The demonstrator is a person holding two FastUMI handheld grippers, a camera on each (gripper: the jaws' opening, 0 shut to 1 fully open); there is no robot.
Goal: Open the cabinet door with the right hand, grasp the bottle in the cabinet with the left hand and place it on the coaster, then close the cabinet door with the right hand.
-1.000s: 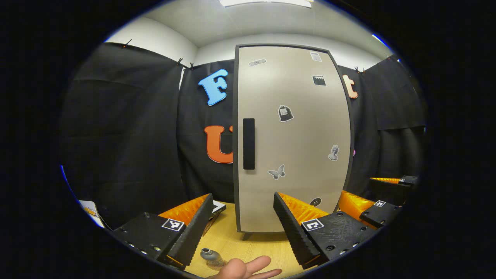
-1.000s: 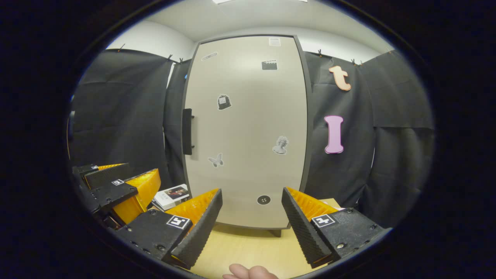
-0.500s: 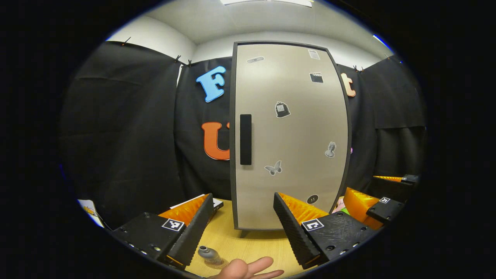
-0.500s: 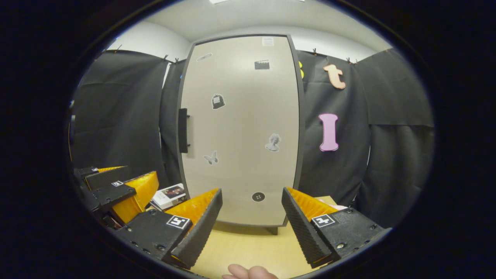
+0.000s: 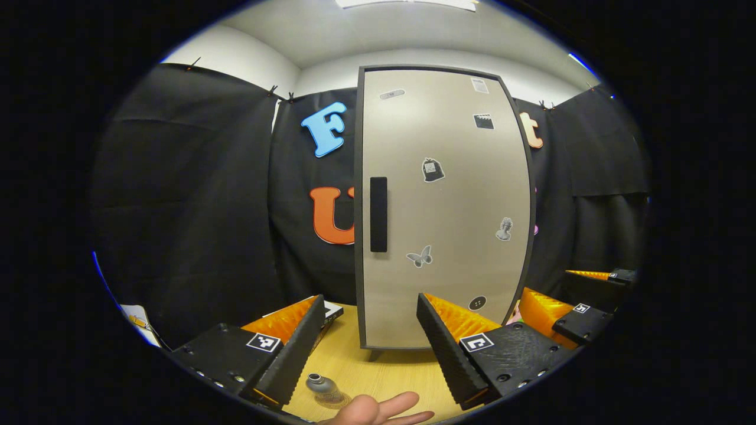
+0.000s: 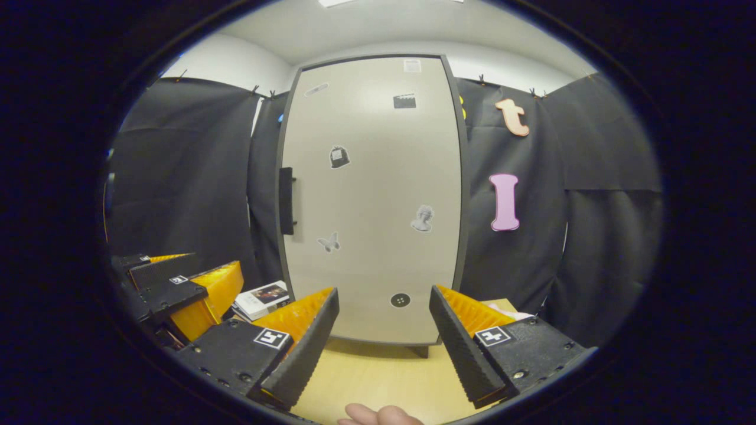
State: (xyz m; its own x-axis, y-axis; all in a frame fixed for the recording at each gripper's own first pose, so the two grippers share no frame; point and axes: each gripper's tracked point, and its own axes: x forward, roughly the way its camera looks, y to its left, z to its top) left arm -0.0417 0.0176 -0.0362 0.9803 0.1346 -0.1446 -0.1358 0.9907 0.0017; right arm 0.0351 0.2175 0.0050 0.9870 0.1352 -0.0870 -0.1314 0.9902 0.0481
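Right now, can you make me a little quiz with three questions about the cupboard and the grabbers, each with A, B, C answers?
1. On which side of the cabinet door is the handle, in the left gripper view?
A. left edge
B. right edge
C. top

2. What colour is the handle?
A. orange
B. black
C. white

3. How is the cabinet door?
A. wide open
B. taken off
C. shut

Answers:
1 A, the handle sits by the door's left edge.
2 B, it is a black bar on a beige door.
3 C, the door covers the whole front, and both the left gripper and right gripper are open, short of it.
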